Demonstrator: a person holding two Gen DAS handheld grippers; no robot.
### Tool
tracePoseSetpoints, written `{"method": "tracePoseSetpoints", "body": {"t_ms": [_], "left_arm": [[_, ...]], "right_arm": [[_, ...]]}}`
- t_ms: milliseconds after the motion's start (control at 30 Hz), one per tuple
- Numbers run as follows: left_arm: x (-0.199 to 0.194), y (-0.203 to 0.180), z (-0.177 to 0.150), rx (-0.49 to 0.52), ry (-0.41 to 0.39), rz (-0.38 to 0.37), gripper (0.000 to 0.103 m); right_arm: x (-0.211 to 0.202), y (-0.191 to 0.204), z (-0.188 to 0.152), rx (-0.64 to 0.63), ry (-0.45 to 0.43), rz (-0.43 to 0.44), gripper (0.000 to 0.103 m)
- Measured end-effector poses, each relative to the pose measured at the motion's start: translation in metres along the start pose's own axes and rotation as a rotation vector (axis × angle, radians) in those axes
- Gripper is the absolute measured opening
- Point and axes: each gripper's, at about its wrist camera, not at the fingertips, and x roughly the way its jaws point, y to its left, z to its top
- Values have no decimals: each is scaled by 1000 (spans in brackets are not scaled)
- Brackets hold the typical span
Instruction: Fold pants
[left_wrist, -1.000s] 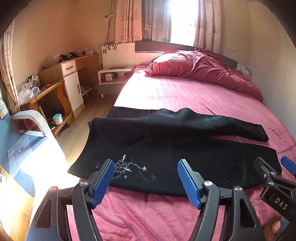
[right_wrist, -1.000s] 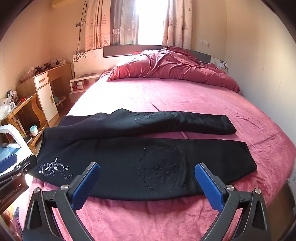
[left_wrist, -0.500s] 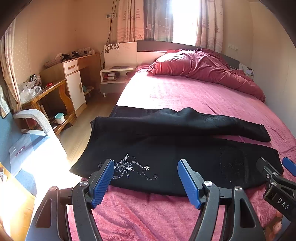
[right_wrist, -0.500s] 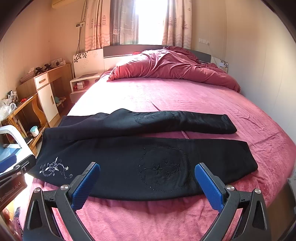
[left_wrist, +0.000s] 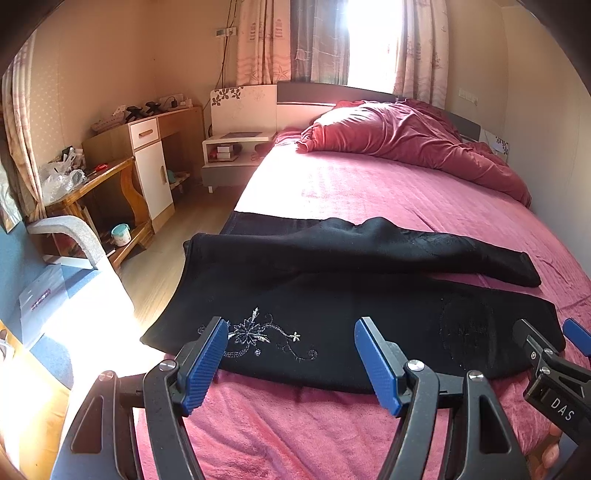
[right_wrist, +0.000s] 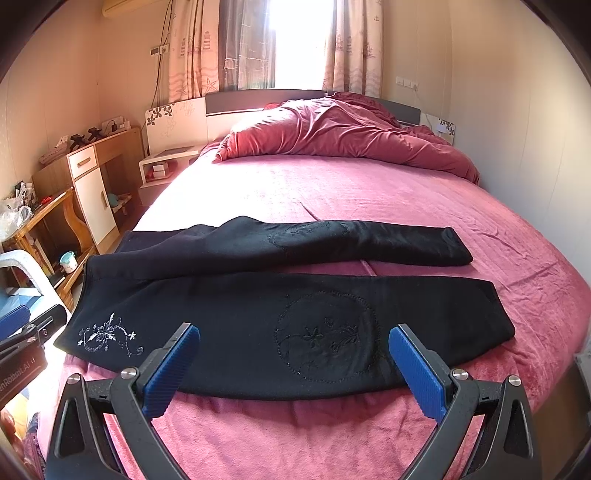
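Observation:
Black pants (left_wrist: 332, 295) (right_wrist: 258, 317) lie spread across the pink bed (left_wrist: 369, 192) (right_wrist: 332, 192), waist at the left bed edge, both legs running right with a gap between them. A silver flower embroidery (left_wrist: 258, 332) (right_wrist: 107, 334) marks the near hip. My left gripper (left_wrist: 291, 363) hangs open just above the near edge by that embroidery, nothing between its blue pads. My right gripper (right_wrist: 293, 367) stands open over the near leg's stitched circle (right_wrist: 325, 336), also empty. Its tip (left_wrist: 546, 350) shows at the right of the left wrist view.
A crumpled red duvet (left_wrist: 406, 140) (right_wrist: 340, 129) is heaped at the headboard. Left of the bed stand a white nightstand (left_wrist: 232, 151), a wooden desk with a white cabinet (left_wrist: 147, 162), a grey-armed chair (left_wrist: 74, 236) and bare wooden floor (left_wrist: 155, 280).
The left wrist view has shifted very slightly; the pants and both grippers stay as they were.

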Motion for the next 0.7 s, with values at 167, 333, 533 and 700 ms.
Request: {"method": "tracePoseSetpoints", "body": {"t_ms": [167,333,533,700], "left_arm": [[2,1,0,-3,6,1,73],[5,2,-1,-6,14,3,73],[7,3,-1,-9,19,4,73],[11,4,-4,-9,30,5,73]], "right_arm": [[1,-1,-1,4,1,-1,103],[5,-3,-3,10,7,-3,103],[10,-5,-4,12,16,-4,103],[14,-8,-7,16,30,-3,103]]}}
